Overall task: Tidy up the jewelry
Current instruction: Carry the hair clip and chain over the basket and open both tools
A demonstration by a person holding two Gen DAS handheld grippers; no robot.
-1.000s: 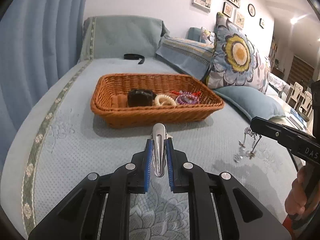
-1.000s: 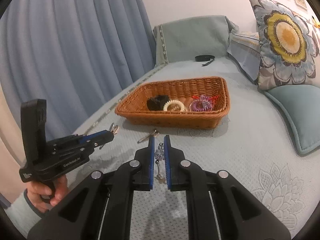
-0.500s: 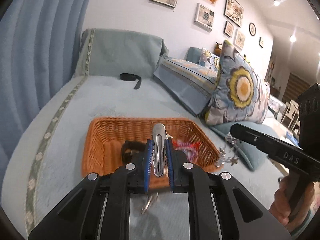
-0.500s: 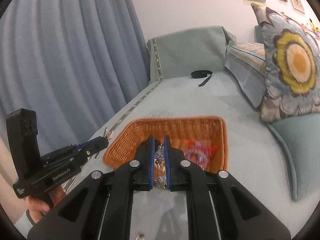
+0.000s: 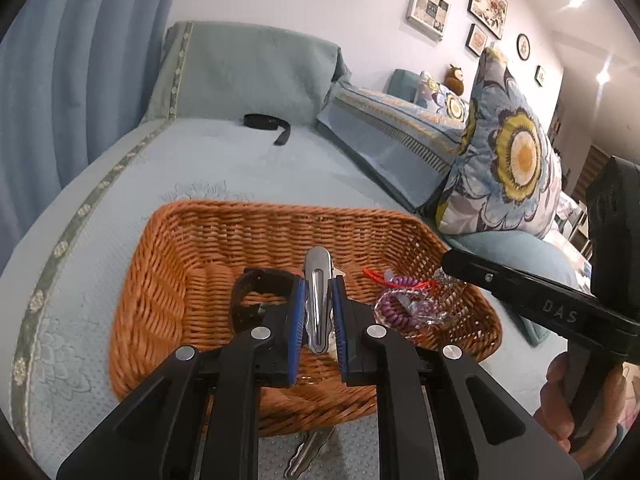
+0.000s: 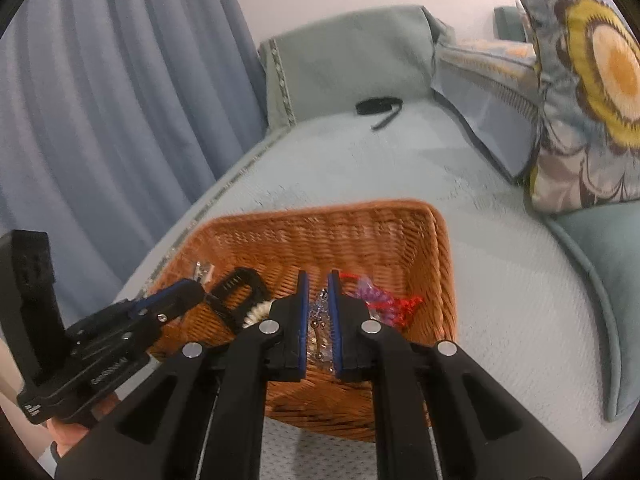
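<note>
A wicker basket (image 5: 168, 280) (image 6: 400, 232) sits on the blue sofa cover. Inside lie a black band (image 5: 256, 284), a purple coil tie with red cord (image 5: 394, 304) (image 6: 380, 300) and a cream coil tie (image 6: 258, 312). My left gripper (image 5: 319, 284) is shut on a silver hair clip (image 5: 318, 300), held over the basket's near part. My right gripper (image 6: 318, 280) is shut on a beaded clear-and-silver jewelry piece (image 6: 318, 320), also over the basket. Each gripper shows in the other's view: the right one (image 5: 448, 260) and the left one (image 6: 196, 286).
Another silver clip (image 5: 308, 456) lies on the cover just in front of the basket. A black strap (image 5: 266, 124) lies at the far end. Floral and blue cushions (image 5: 512, 168) stand to the right, a blue curtain (image 6: 100, 100) to the left.
Both grippers have lifted their pieces off the sofa cover and moved forward, so both now hang over the basket.
</note>
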